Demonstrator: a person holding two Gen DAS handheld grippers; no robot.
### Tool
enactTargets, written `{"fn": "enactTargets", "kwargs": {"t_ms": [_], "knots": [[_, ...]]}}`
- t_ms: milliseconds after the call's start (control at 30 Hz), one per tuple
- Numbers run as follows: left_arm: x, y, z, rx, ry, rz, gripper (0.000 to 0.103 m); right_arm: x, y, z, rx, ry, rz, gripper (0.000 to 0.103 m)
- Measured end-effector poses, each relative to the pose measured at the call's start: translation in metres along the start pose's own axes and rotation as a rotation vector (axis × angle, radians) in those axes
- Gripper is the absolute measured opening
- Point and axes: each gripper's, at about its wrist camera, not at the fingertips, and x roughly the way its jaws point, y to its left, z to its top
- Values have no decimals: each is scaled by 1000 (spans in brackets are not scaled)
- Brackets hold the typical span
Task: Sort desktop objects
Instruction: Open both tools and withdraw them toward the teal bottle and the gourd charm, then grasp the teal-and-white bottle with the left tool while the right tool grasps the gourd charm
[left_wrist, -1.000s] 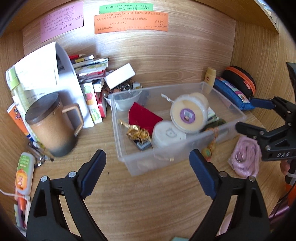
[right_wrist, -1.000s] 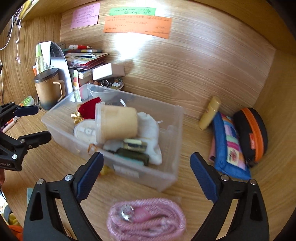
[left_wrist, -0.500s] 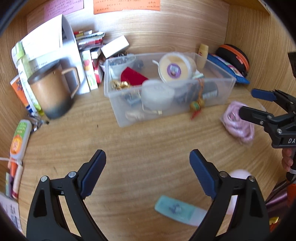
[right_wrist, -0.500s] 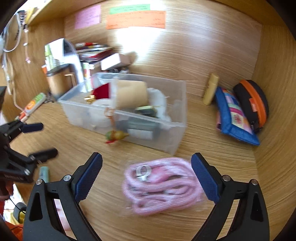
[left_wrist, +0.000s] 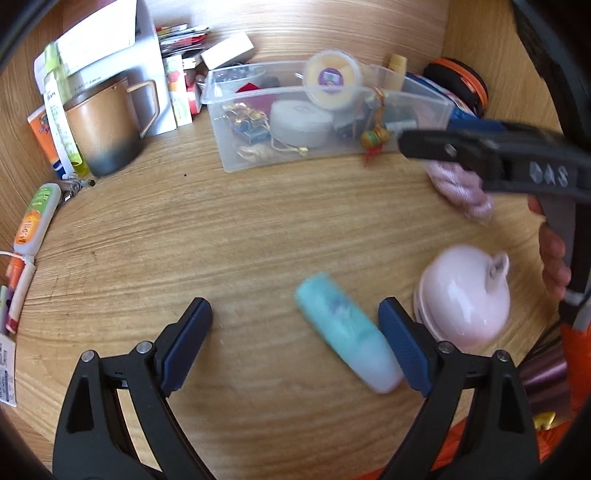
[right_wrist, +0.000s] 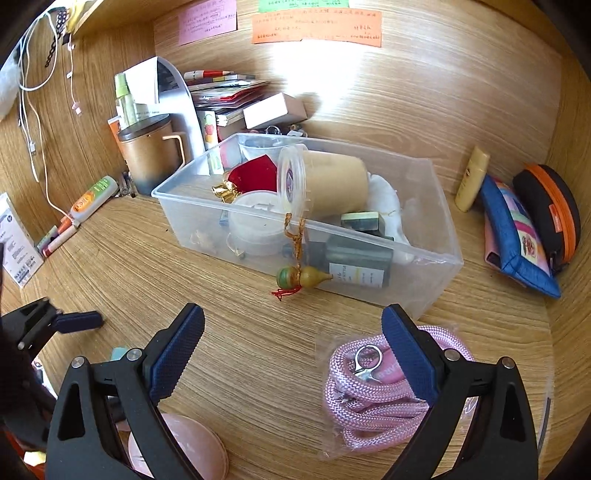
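Both claws are drawn back from the clear plastic bin, left claw open beside the teal tube, right claw open over the bagged pink rope on the surface, so pickups seem lined up.

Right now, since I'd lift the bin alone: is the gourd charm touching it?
Touching. Right wrist view: the gourd charm hangs by its cord over the rim of the clear bin.

Mug left of bin; rope before it.
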Motion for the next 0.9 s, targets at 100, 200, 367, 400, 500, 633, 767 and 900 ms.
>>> {"fn": "enactTargets", "kwargs": {"t_ms": [100, 200, 367, 400, 500, 633, 767, 900], "knots": [[-4, -4, -6, 7, -18, 8, 92, 5, -1, 0, 5, 13, 7, 96], [-6, 0, -8, 8, -37, 12, 85, 11, -2, -1, 12, 27, 7, 96], [-10, 7, -6, 26, -56, 3, 47, 21, -3, 0, 37, 33, 32, 94], [-10, 7, -6, 31, -58, 3, 45, 23, -4, 1, 47, 35, 39, 94], [-11, 8, -7, 51, -70, -8, 36, 31, -3, 5, 63, 44, 38, 84], [-12, 14, -7, 59, -77, 1, 25, 41, -3, 8, 93, 68, 38, 79], [-10, 26, -5, 37, -85, 13, 25, 48, -1, 11, 108, 65, 13, 78], [-7, 30, -1, 39, -90, 16, 24, 55, 0, 13, 117, 71, -5, 69]]}}
